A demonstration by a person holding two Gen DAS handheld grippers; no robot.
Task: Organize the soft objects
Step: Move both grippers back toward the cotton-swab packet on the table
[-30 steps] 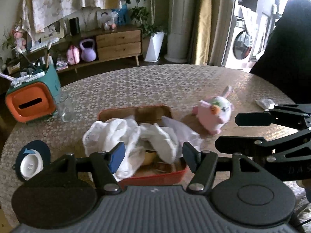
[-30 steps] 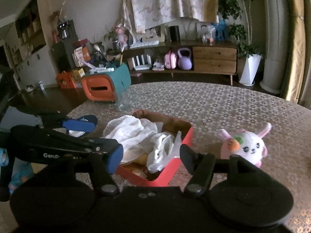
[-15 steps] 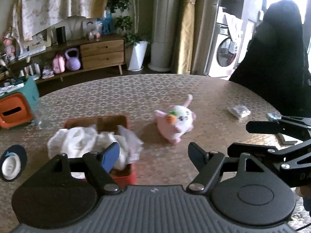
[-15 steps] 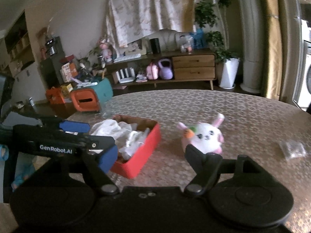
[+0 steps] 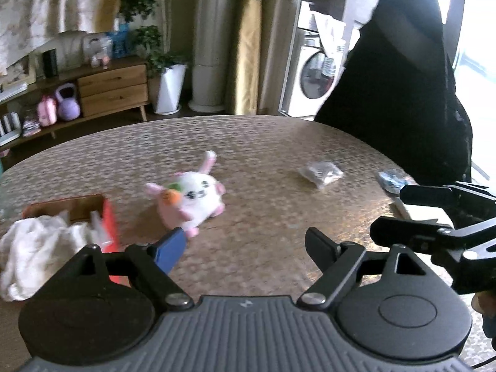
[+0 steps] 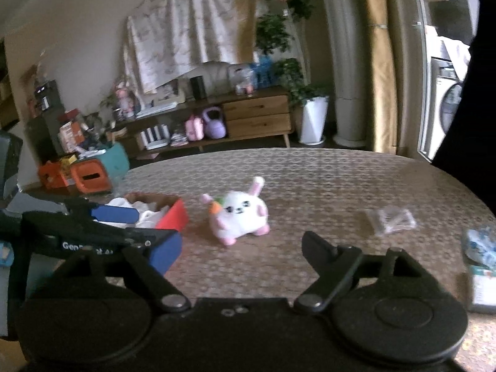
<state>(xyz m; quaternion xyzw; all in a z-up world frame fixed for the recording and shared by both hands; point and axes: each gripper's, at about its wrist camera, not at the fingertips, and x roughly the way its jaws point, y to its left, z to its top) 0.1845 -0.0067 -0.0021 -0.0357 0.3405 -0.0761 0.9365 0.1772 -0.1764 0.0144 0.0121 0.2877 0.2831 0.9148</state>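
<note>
Still opening and empty, both hand-held grippers (image 5: pixel 245 248) (image 6: pixel 241 254); risk of knocking the plush rabbit (image 5: pixel 192 198) across the bench (image 5: pixel 279 155).

Round table (image 6: pixel 325 170) with patterned beige cover fills lower half of both views. Low wooden sideboard (image 6: pixel 257 114) with two drawers against far wall, upper centre of right-wrist view; purple kettlebell (image 6: pixel 214 125) and pink bag (image 6: pixel 194 127) on its open shelf. Floral cloth (image 6: pixel 183 37) hangs on pale wall above. White planter (image 6: pixel 313 121) with leafy plant right of sideboard, beside pale column (image 5: pixel 210 40) and mustard curtain (image 5: pixel 251 40). Washing machine (image 5: pixel 313 74) in daylit doorway, upper right.
</note>
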